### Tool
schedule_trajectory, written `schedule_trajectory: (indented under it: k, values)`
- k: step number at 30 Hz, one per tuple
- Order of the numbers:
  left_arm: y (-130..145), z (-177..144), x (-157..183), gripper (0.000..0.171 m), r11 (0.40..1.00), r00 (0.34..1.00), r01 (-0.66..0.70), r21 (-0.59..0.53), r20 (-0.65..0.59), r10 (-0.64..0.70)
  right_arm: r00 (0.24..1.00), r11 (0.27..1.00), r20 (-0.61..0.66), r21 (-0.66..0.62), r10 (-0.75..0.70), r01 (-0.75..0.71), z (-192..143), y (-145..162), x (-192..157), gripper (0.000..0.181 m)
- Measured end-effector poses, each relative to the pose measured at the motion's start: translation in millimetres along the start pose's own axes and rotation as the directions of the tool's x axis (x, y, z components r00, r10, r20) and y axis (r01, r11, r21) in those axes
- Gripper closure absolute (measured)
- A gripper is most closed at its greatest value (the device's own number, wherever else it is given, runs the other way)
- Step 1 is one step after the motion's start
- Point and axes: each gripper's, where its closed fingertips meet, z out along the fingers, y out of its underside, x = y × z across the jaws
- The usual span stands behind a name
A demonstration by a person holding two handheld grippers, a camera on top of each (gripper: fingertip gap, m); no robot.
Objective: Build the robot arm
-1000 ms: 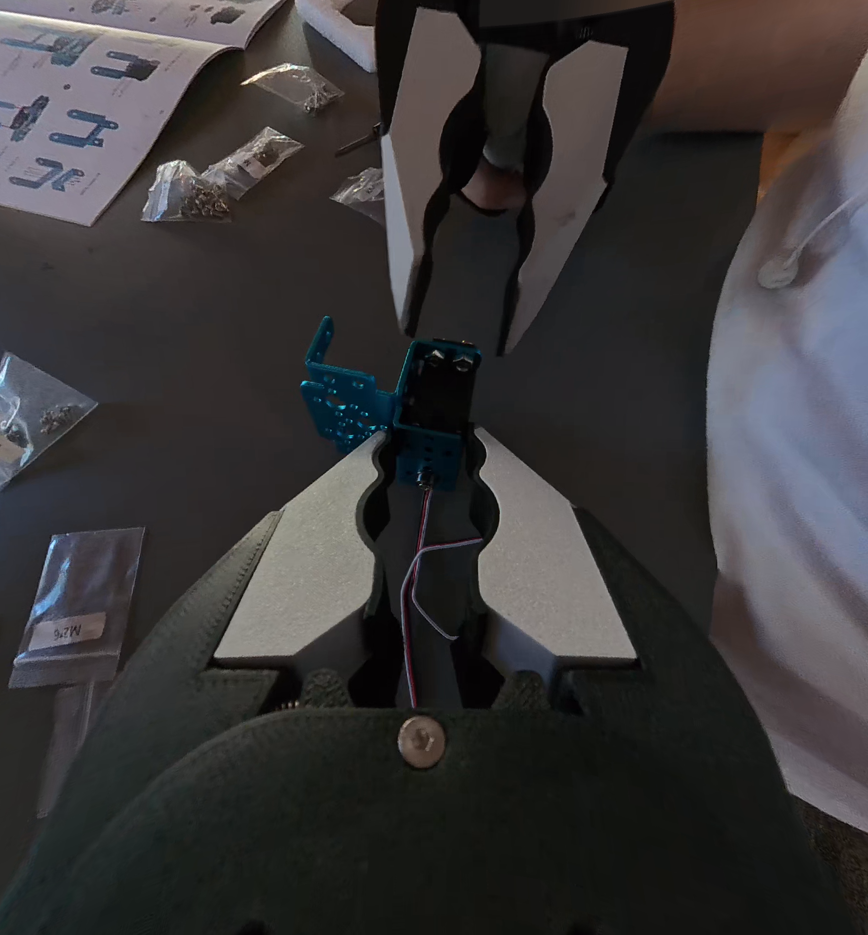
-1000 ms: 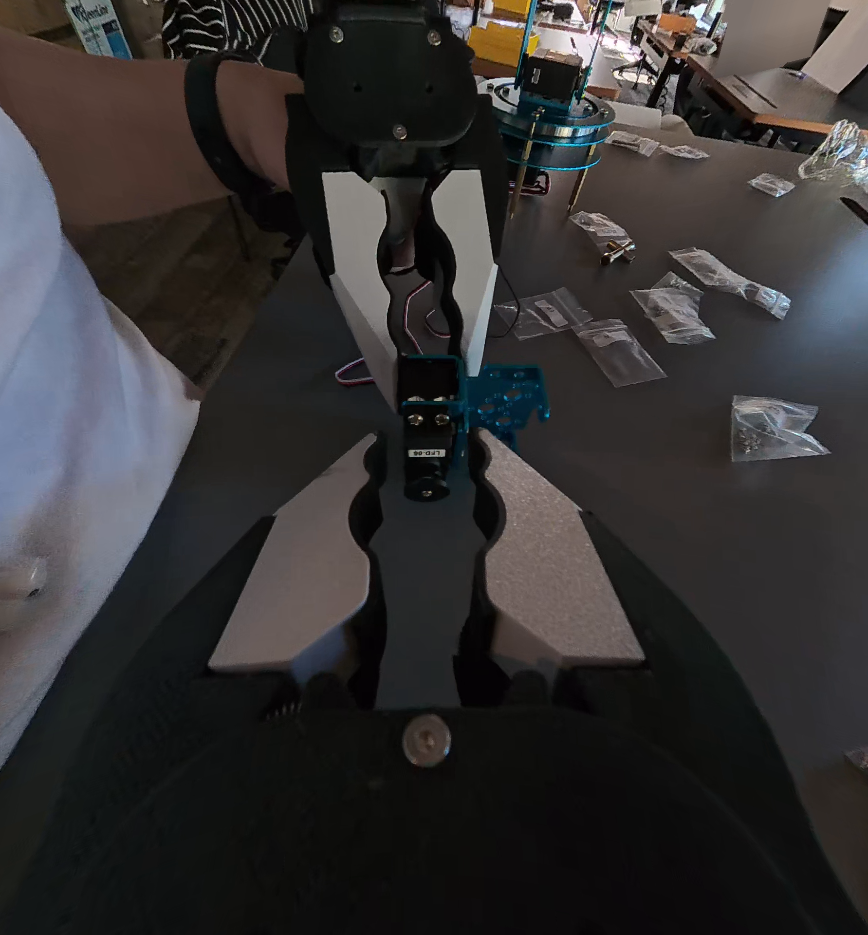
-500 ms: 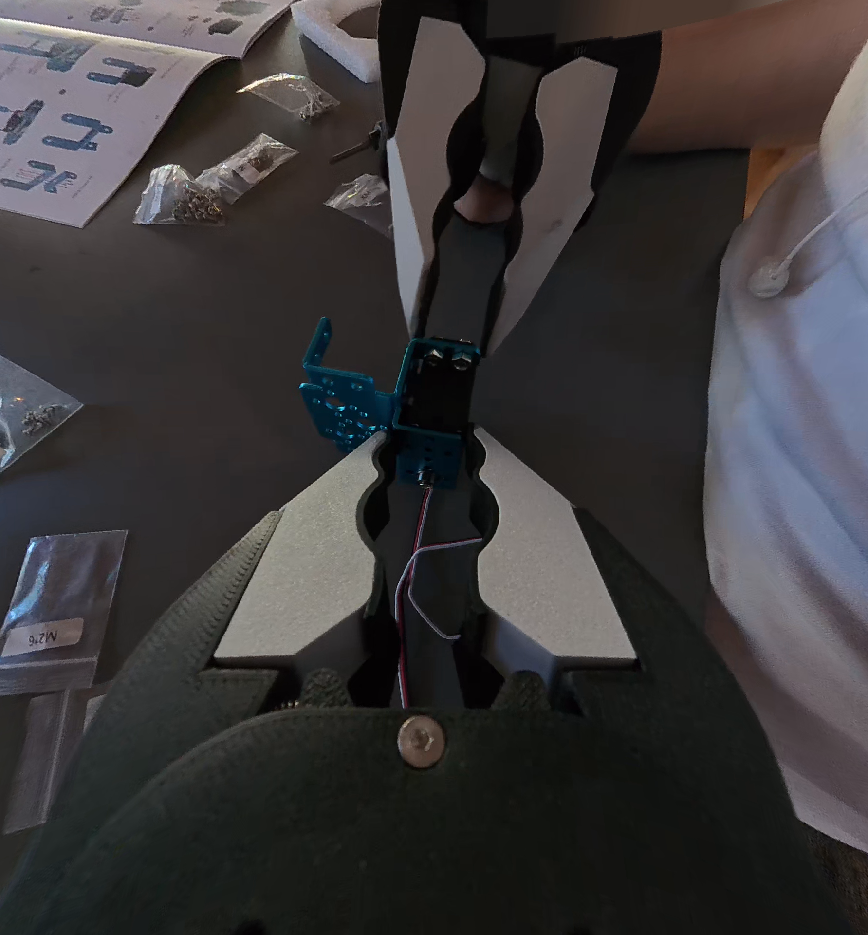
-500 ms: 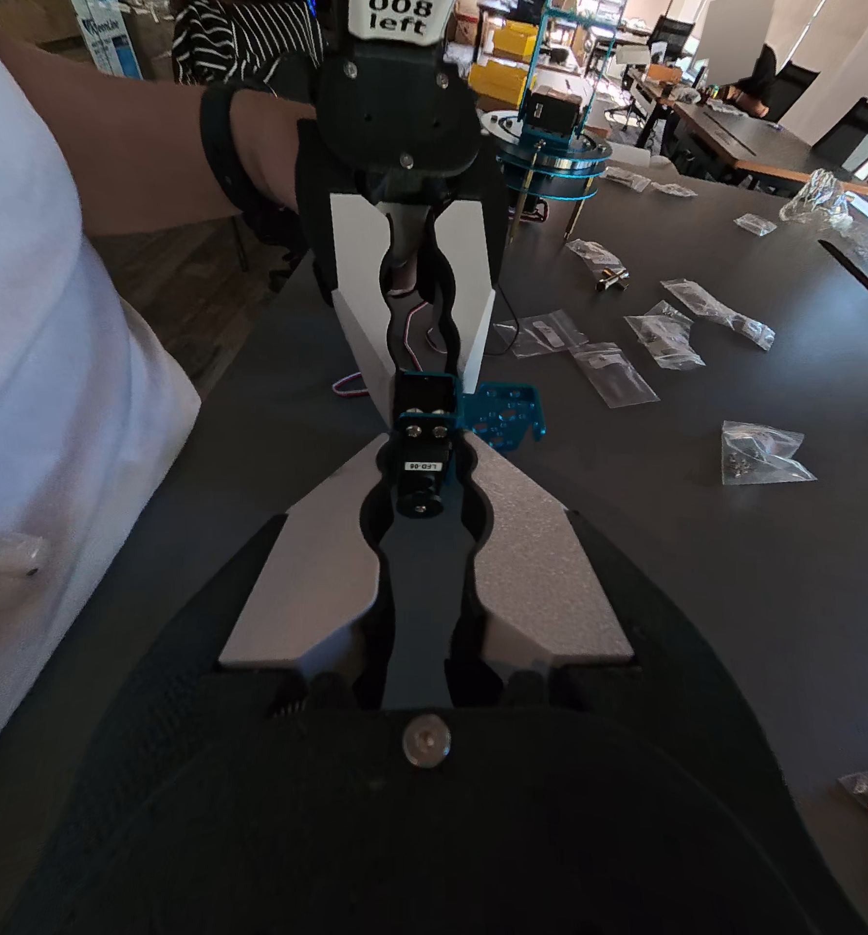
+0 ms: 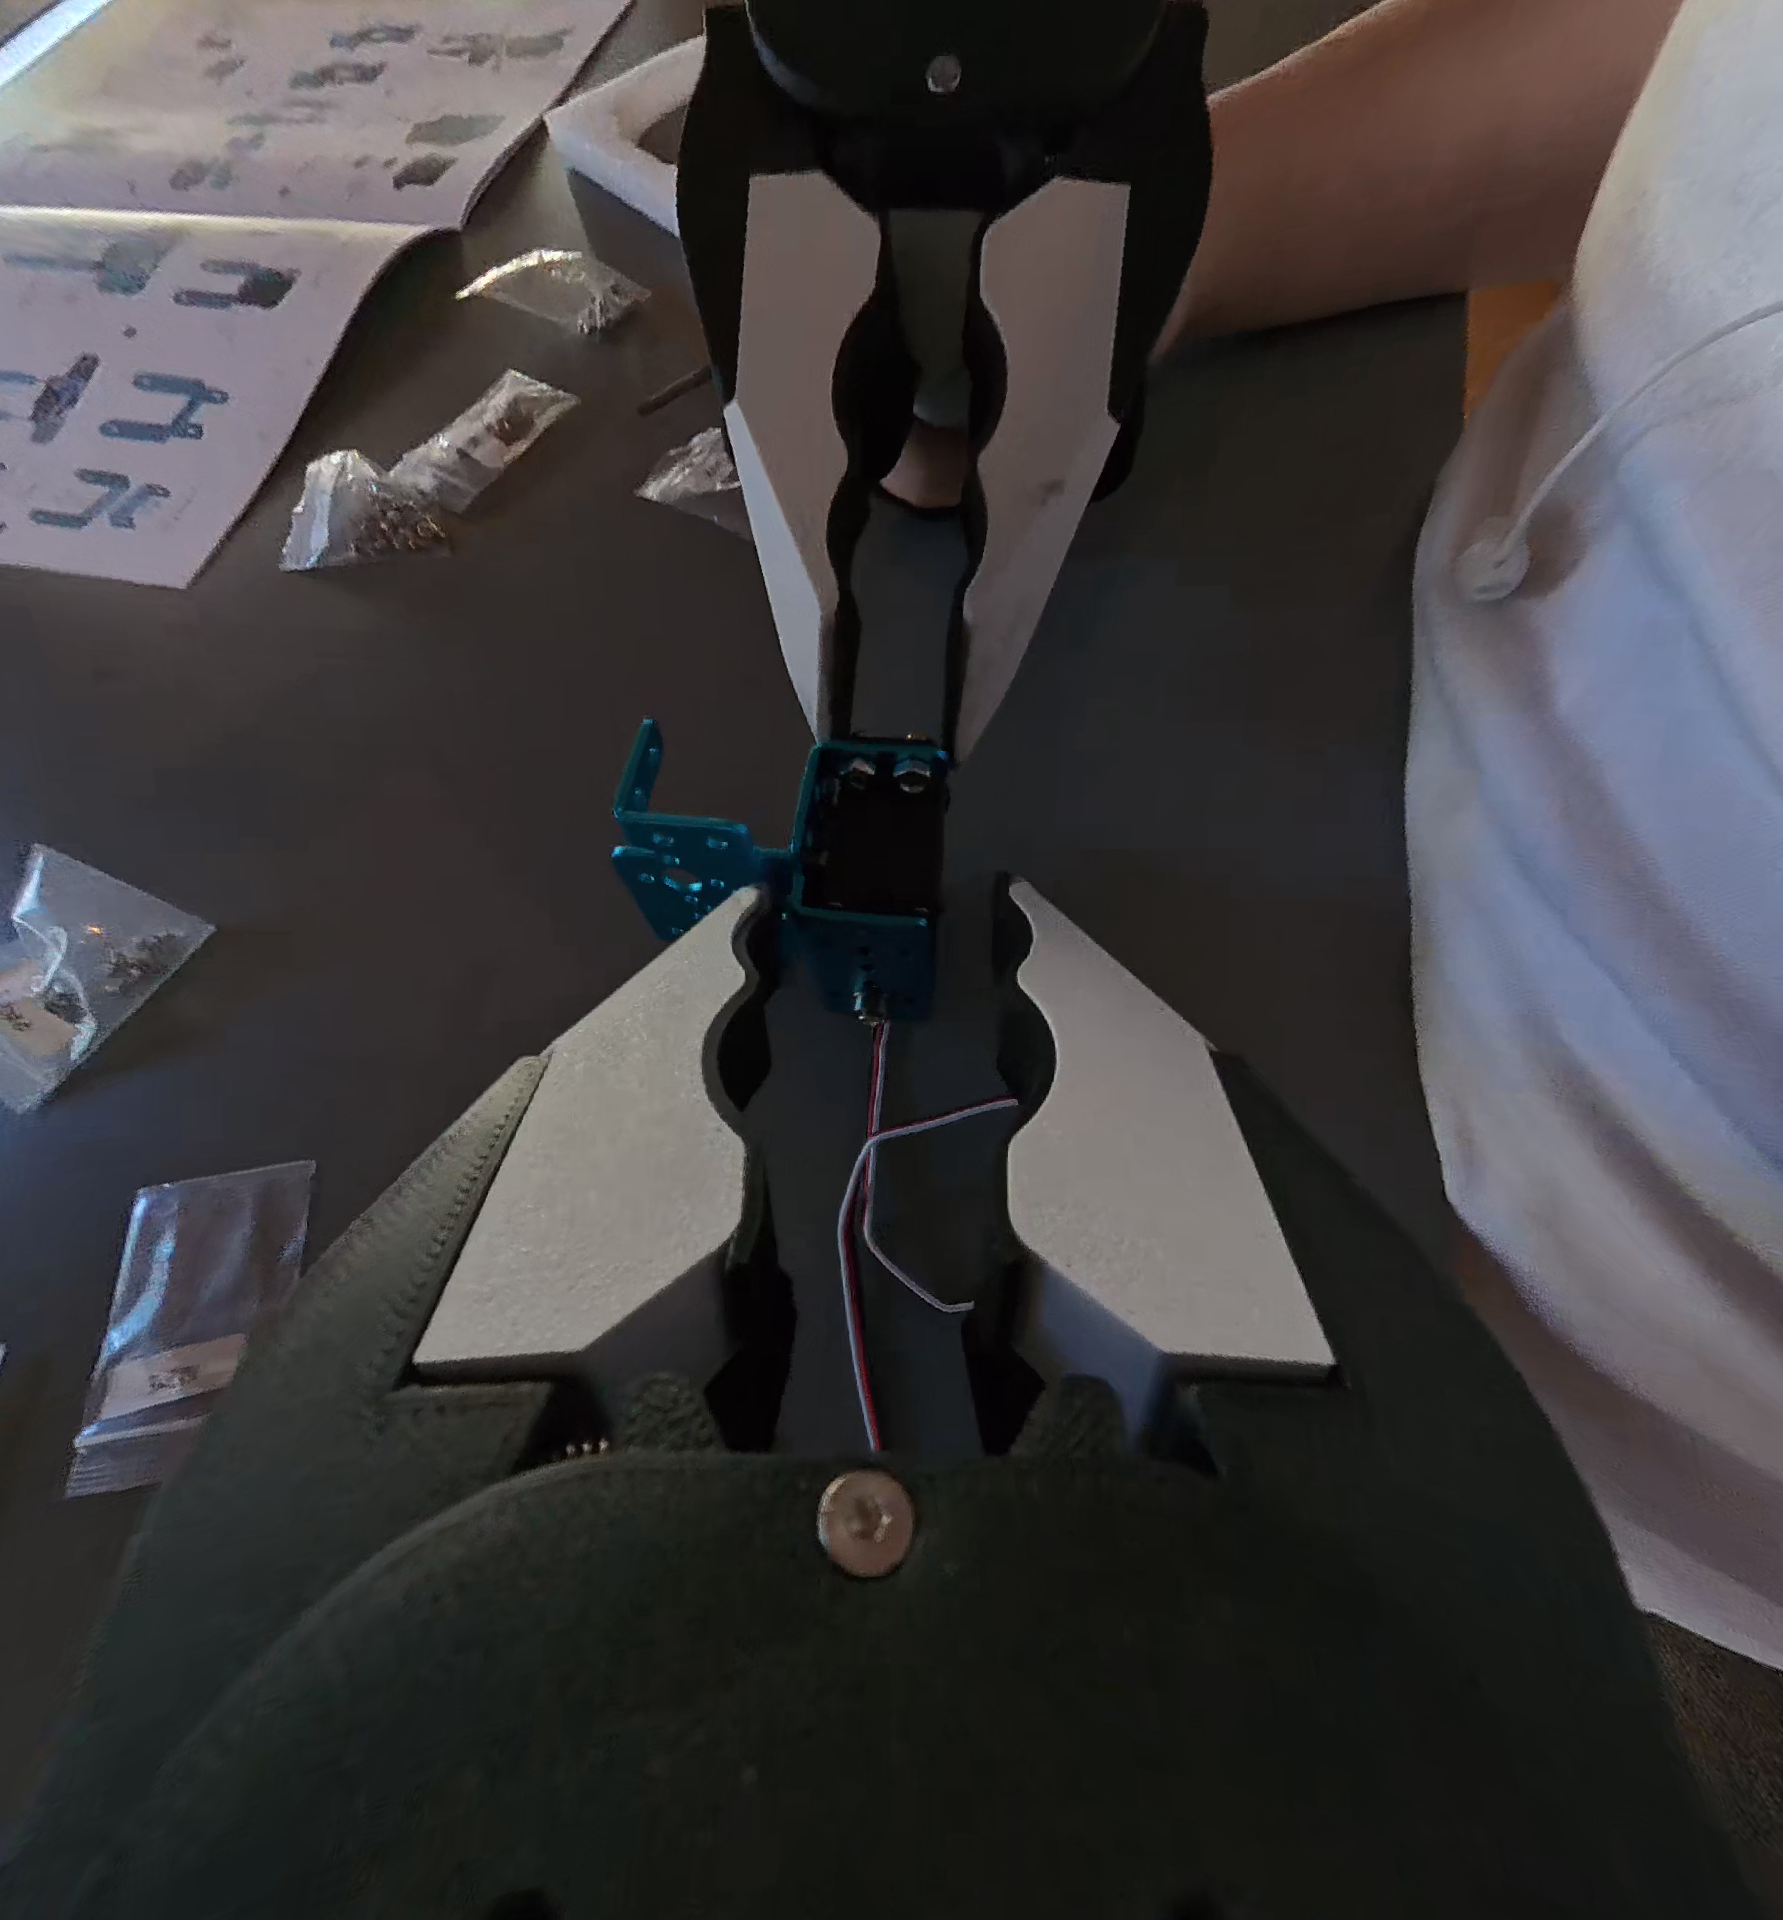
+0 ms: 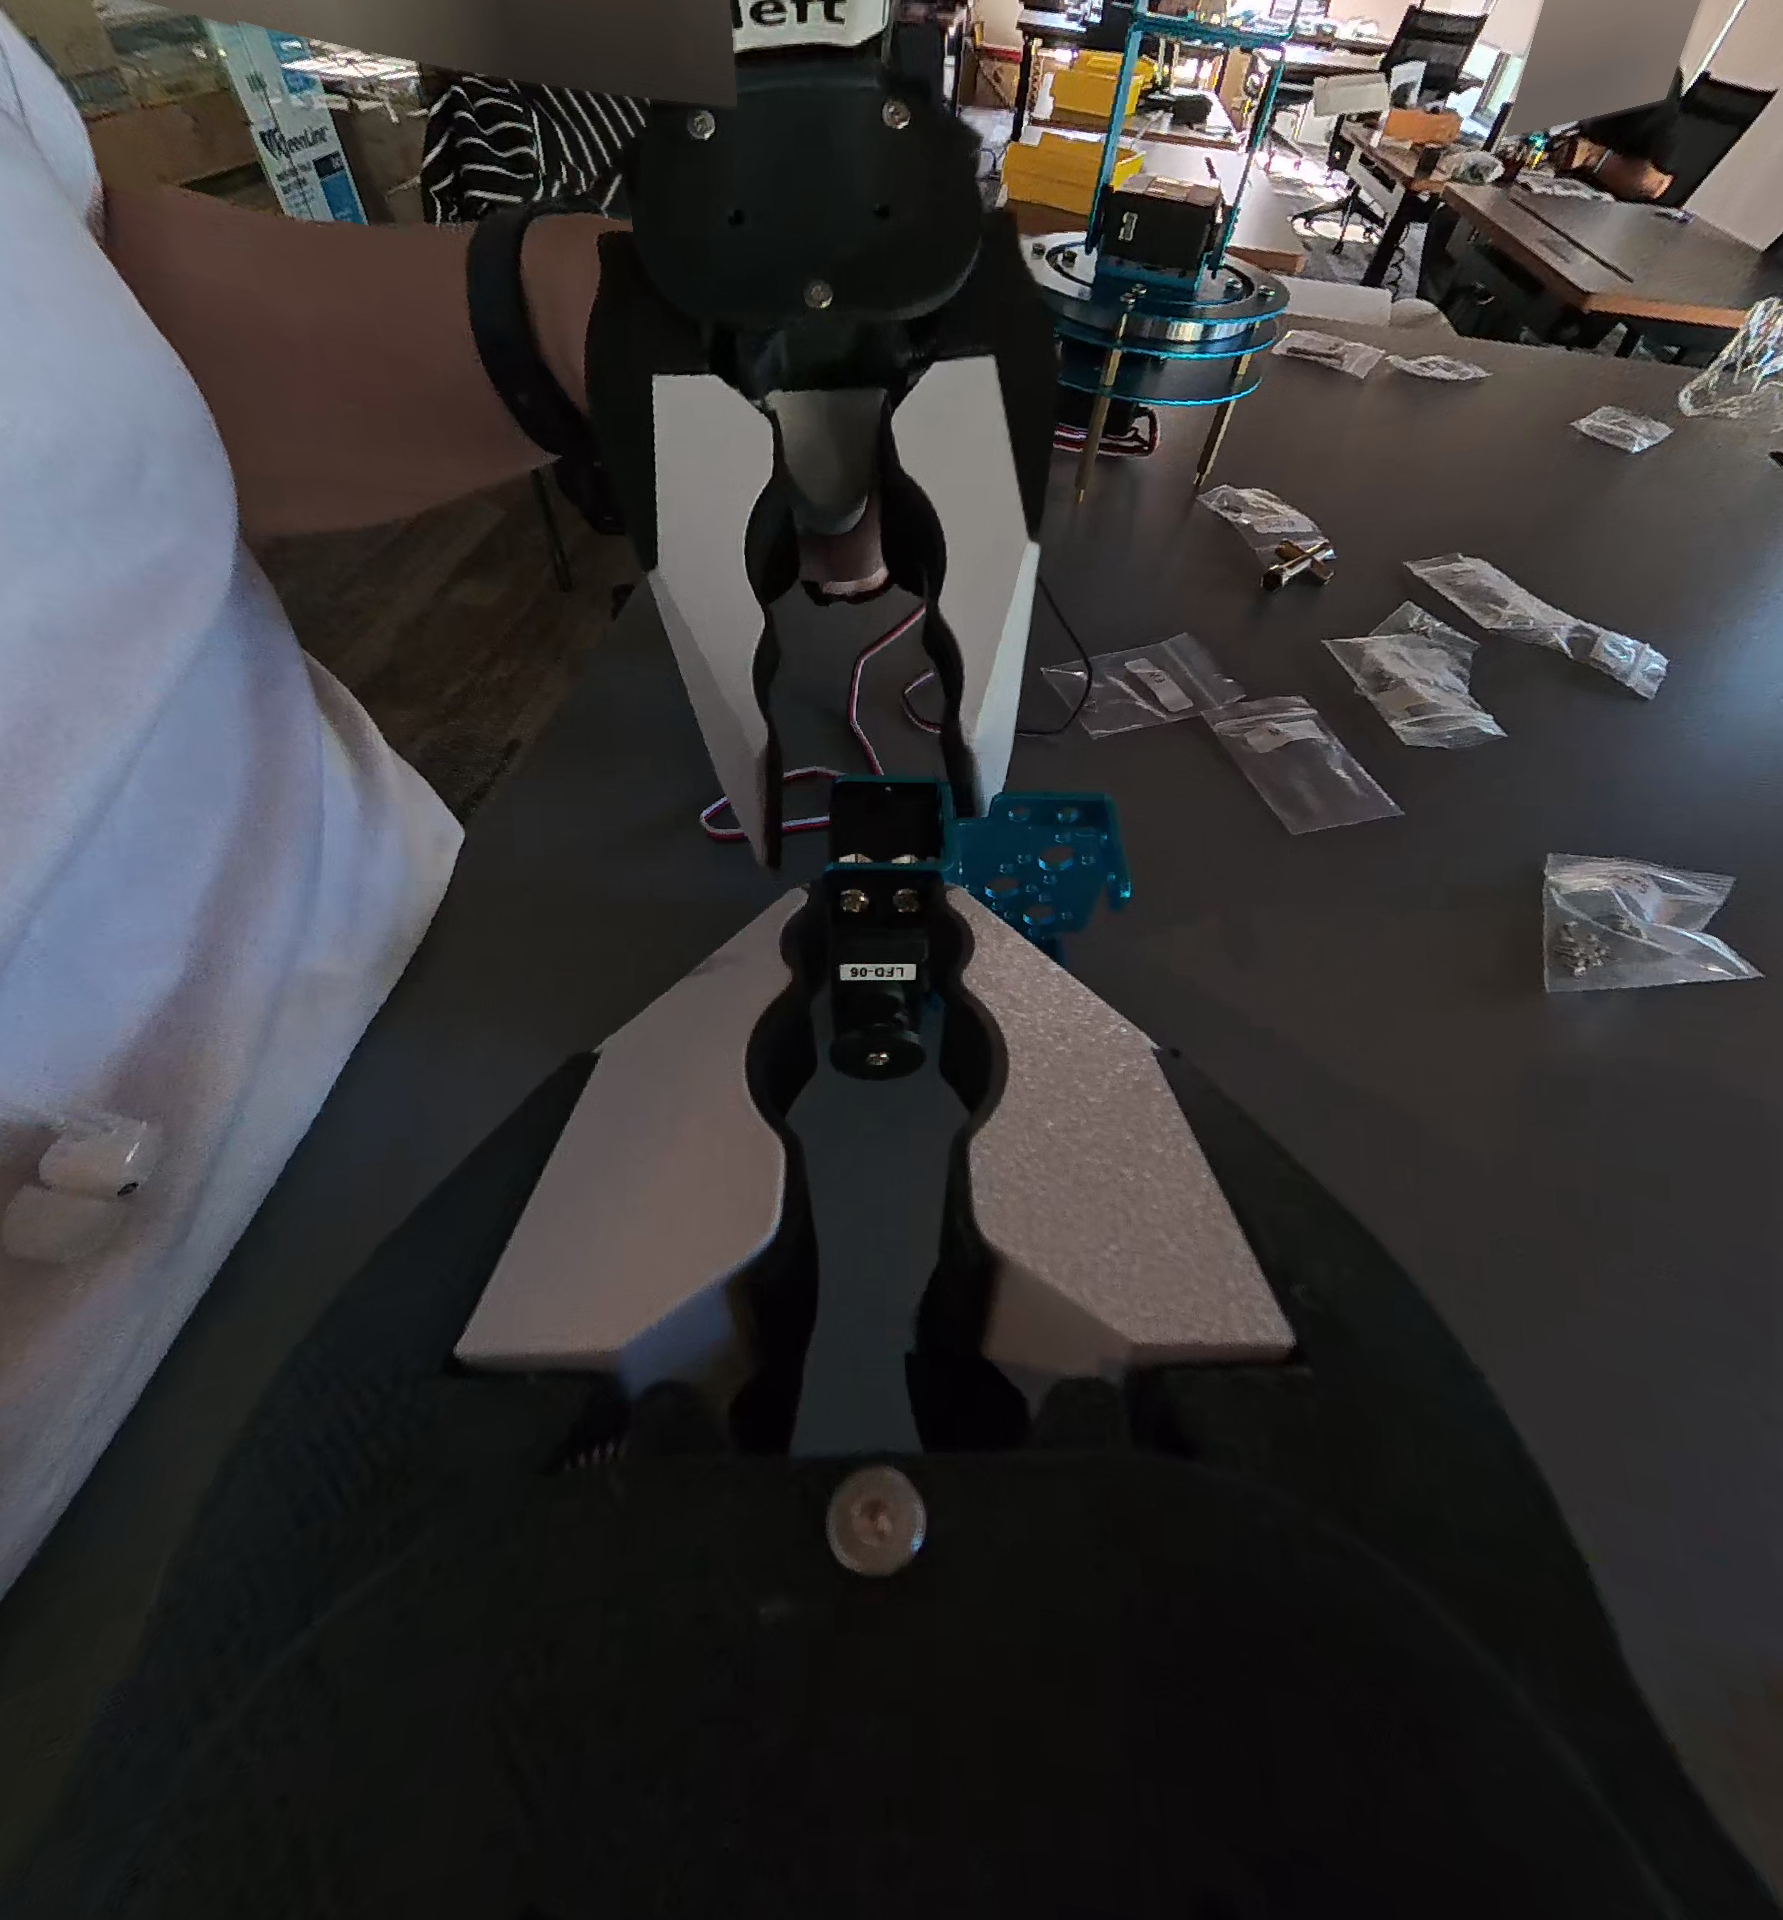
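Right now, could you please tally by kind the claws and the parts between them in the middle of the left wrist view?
Two-finger claws: 2, the left claw open, the right claw shut on the servo
Black servo motor: 1
Blue perforated metal bracket: 1
Red-and-white wire lead: 1
Total: 5

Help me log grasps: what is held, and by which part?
Right tool grips the black servo by its sides; left tool is open.
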Motion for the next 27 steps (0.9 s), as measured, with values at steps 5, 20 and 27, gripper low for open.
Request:
schedule_trajectory:
  k: [5, 20, 27]
  values:
    - [-2, -3, -3, 0.145, 0.999, 0.999, -0.033, -0.006, -0.003, 0.033, 1.000, 1.000, 0.009, 0.000, -0.011, 0.011, 0, 0, 0, 0.164]
    - [-1, -3, -4, 0.145, 0.992, 1.000, 0.026, 0.127, -0.005, -0.026, 0.999, 1.000, 0.034, 0.005, -0.010, 0.010, 0, 0, 1, 0.164]
    - [9, 3, -13, 0.135, 0.997, 0.998, 0.067, 0.047, 0.006, -0.068, 0.986, 0.990, 0.090, -0.001, 0.139, -0.140, -3, 2, 10, 0.164]
